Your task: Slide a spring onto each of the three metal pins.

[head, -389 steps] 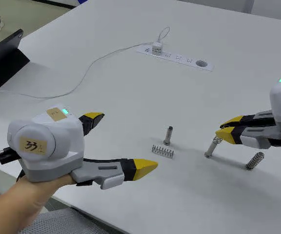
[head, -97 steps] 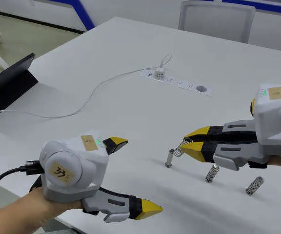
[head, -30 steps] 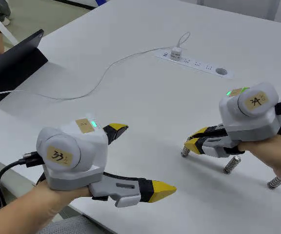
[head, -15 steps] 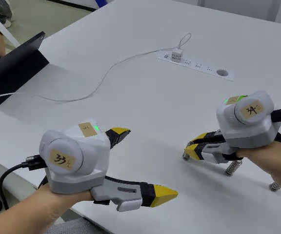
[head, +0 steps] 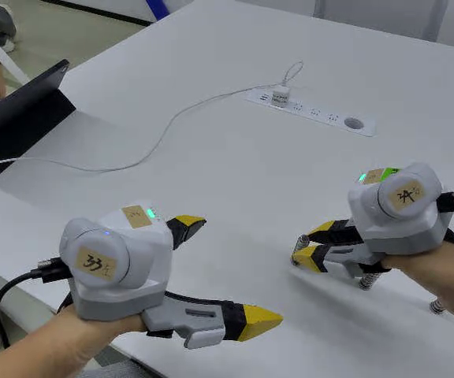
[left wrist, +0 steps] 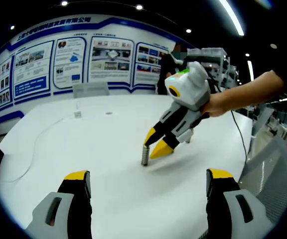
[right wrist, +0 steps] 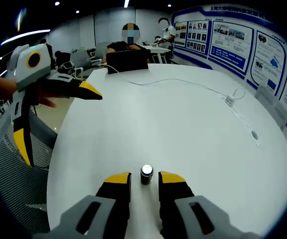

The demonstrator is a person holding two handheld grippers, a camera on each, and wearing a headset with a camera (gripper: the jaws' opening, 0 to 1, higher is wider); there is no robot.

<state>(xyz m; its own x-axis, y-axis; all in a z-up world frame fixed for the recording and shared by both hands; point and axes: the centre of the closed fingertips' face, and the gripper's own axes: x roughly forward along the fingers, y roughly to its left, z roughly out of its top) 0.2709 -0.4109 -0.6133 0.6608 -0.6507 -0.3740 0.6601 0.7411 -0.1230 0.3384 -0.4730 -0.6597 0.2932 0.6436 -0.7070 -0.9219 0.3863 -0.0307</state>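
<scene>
A metal pin [head: 299, 247] with a spring around it stands on the white table [head: 235, 165]. My right gripper [head: 312, 242] is low over the table, its yellow tips close together on either side of that pin. In the right gripper view the pin's shiny top [right wrist: 146, 173] sits between the jaws of the right gripper [right wrist: 143, 180]. Two more pins with springs on them [head: 366, 279] [head: 435, 305] stand partly hidden behind that hand. My left gripper [head: 225, 272] hovers wide open near the table's front edge, holding nothing. The left gripper view shows the pin [left wrist: 145, 155] and the right gripper [left wrist: 154, 143].
A white power strip [head: 314, 113] with a plugged-in charger lies at the back, and its cable [head: 172, 126] runs off to the left. A dark tablet [head: 14, 118] stands at the far left. A mesh chair [right wrist: 14, 169] sits by the table edge.
The spring that lay loose on the table is now on the left pin. Over the last second the right gripper stays at that pin, and the left gripper remains open.
</scene>
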